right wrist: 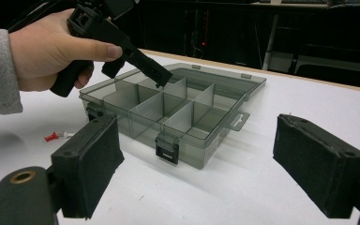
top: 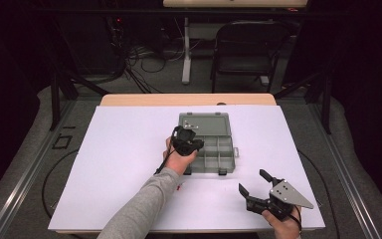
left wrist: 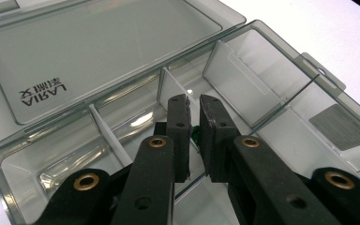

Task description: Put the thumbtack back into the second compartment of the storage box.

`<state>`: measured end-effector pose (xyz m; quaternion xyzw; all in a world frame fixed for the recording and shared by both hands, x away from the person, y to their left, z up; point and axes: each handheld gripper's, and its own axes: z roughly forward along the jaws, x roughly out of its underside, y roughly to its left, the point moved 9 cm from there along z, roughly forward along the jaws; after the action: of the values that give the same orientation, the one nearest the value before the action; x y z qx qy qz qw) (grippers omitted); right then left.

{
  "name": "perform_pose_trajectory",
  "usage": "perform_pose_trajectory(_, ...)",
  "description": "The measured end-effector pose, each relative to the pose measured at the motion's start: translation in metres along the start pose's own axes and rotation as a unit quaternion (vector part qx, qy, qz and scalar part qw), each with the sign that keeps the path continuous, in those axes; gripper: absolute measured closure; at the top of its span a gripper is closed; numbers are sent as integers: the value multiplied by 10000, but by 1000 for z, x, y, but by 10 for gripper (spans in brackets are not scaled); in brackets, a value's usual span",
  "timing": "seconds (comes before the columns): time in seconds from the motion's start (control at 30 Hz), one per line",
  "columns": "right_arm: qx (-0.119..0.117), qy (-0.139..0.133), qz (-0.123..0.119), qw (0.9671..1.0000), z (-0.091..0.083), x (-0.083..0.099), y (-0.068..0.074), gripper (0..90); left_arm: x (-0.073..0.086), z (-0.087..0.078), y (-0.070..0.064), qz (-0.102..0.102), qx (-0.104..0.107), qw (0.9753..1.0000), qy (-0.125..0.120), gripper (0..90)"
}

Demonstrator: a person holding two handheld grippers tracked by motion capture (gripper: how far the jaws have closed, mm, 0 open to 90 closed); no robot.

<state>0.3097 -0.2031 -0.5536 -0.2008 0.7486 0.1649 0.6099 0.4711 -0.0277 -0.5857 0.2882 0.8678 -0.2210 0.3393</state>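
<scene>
Two grippers work at our counter (top: 129,149). Our left gripper (left wrist: 193,117) dips into the open grey box (top: 219,149) at a near-left compartment, jaws nearly closed on a small green thing (left wrist: 196,132), too hidden to name. White dividers (left wrist: 168,89) crowd close around it. Our right gripper (top: 252,183) waits wide open and empty, well apart. One red pushpin (right wrist: 51,137) lies beside the box.

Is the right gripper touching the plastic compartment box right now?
Apart. In the high view the right gripper sits over bare white table, clearly short of the compartment box. The right gripper view shows its jaws wide open with the box beyond them.
</scene>
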Motion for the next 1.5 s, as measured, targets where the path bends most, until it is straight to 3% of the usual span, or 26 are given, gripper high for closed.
perform_pose_trajectory(0.57, -8, 10, -2, 10000, 0, 0, 0, 146, 2, 3, -1, -6, -10, 10000, 83, 820)
perform_pose_trajectory(0.73, -14, 15, 28, 10000, 0, 0, 0, 146, -1, 0, 1, -58, -81, 9999, -31, 643)
perform_pose_trajectory(0.87, -10, 18, 42, 10000, 0, 1, -1, 146, -3, -5, 1, -74, -65, 9999, -90, 559)
perform_pose_trajectory(0.93, -8, 16, 44, 10000, 0, 1, -1, 145, -5, -12, 1, -33, -81, 9999, -71, 437)
perform_pose_trajectory(1.0, -7, 18, 46, 10000, 0, 1, -1, 146, -5, -15, 2, -13, -89, 9999, -63, 415)
perform_pose_trajectory(1.03, -8, 14, 53, 10000, 0, 1, -1, 146, -6, -18, 3, 22, -113, 9999, -56, 346)
perform_pose_trajectory(1.1, -3, 14, 54, 10000, 0, 1, -1, 146, -7, -29, 3, -11, -84, 9999, -124, 300)
perform_pose_trajectory(1.5, 8, 34, 77, 10000, 0, 2, -2, 146, 1, -74, -4, 40, 193, 9987, -463, 284)
